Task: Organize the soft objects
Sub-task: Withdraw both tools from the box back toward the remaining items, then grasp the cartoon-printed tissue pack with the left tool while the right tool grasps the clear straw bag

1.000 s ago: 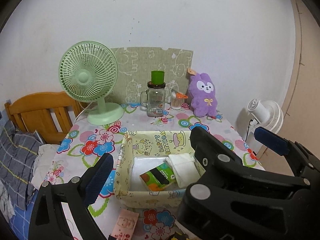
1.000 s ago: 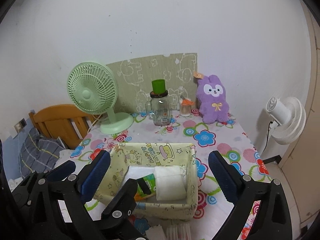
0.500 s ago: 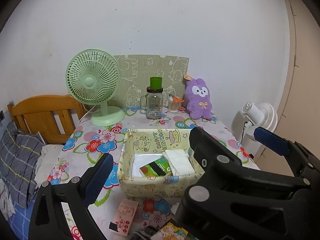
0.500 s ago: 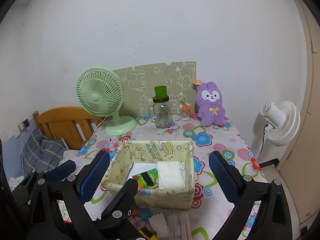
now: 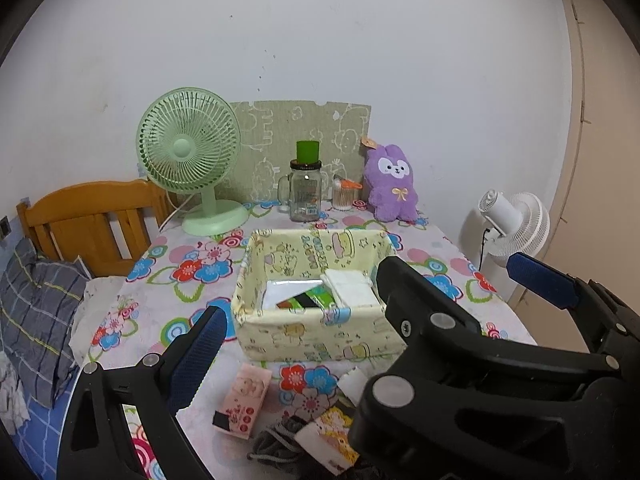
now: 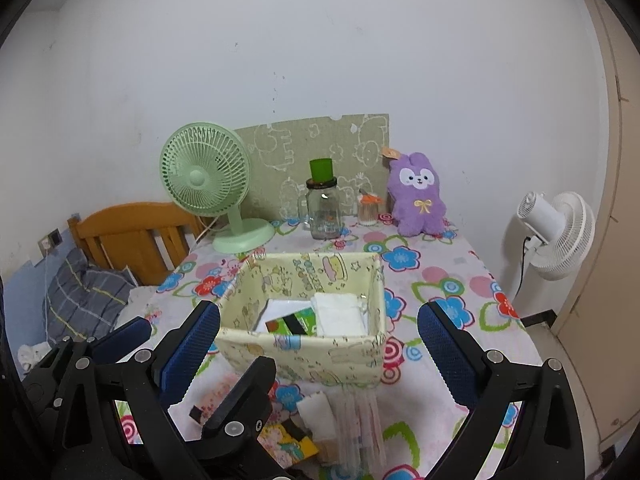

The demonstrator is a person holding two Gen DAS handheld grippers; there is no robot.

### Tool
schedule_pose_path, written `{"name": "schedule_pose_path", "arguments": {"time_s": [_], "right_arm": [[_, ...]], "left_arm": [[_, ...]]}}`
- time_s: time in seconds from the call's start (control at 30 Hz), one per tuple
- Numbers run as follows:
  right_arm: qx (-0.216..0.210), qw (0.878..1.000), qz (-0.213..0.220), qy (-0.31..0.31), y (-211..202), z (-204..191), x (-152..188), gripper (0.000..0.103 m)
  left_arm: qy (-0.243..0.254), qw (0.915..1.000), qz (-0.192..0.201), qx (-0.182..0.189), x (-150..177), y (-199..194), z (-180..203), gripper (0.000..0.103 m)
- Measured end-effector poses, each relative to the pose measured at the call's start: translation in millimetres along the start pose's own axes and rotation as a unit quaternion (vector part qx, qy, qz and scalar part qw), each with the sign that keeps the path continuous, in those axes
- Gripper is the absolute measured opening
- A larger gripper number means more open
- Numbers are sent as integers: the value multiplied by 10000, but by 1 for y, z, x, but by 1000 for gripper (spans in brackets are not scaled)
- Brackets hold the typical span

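Both grippers hang above the near edge of the table, jaws wide apart and holding nothing. In the left wrist view the left gripper [image 5: 372, 304] shows one blue-padded finger at the lower left and one far right; the black body of the right gripper fills the lower right and hides the near right corner of the fabric storage box [image 5: 316, 312]. In the right wrist view the right gripper [image 6: 320, 344] frames that box [image 6: 304, 344] between its two blue pads, while the left gripper's black frame covers the lower left.

The box, pale yellow with cartoon prints, stands at the table's middle, beyond the fingertips. Inside lie a folded white cloth [image 6: 340, 314] at the right, a green packet [image 6: 294, 322] beside it and a white sheet beneath; their lower parts are hidden by the near wall. On the near side of the box, outside it, lie a pink tissue pack [image 5: 244, 400], a small white pad [image 6: 316, 410], a yellow cartoon-printed packet [image 5: 332, 436] and a grey knitted item [image 5: 276, 444], the last cut off by the frame edge.

The table carries a floral cloth [image 6: 432, 276]. At its far edge stand a green desk fan [image 6: 208, 184], a glass jar with a green cup on its lid [image 6: 323, 208], a small container [image 6: 368, 210] whose contents are unclear, and a purple plush rabbit [image 6: 418, 200] against a green patterned board [image 6: 320, 148]. A wooden bed frame [image 5: 96, 216] is at the left, a white floor fan [image 6: 556, 232] at the right.
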State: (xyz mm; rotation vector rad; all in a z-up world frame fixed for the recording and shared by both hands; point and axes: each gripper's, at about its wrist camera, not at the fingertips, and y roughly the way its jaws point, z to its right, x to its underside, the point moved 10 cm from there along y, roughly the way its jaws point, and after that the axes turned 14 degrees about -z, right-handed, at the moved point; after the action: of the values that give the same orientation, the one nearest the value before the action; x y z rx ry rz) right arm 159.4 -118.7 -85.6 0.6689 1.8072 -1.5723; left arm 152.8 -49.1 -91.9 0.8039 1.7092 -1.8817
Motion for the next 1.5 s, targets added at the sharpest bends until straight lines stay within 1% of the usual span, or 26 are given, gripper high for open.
{"name": "schedule_pose_path", "arguments": {"time_s": [0.33, 0.57, 0.9, 1.2, 1.37, 1.43, 1.5], "right_arm": [[4, 9999, -164, 31, 12, 4, 29, 101], [-24, 9993, -363, 104, 31, 11, 51, 101], [-28, 9979, -614, 180, 58, 19, 75, 100], [-20, 9952, -955, 206, 85, 21, 95, 100], [-14, 9941, -1061, 209, 93, 22, 100, 99], [11, 9935, -1121, 187, 97, 22, 103, 98], [-4, 9926, -1206, 163, 102, 21, 107, 97]], "left_arm": [[62, 9999, -152, 47, 26, 13, 4, 99], [94, 9992, -385, 47, 47, 32, 6, 99], [169, 9977, -649, 57, 66, 58, 10, 99], [194, 9948, -1000, -2, 84, 82, 8, 98], [190, 9937, -1105, 26, 89, 89, 8, 95], [189, 9930, -1162, 32, 92, 93, 7, 90], [199, 9928, -1182, -45, 94, 95, 6, 87]]}}
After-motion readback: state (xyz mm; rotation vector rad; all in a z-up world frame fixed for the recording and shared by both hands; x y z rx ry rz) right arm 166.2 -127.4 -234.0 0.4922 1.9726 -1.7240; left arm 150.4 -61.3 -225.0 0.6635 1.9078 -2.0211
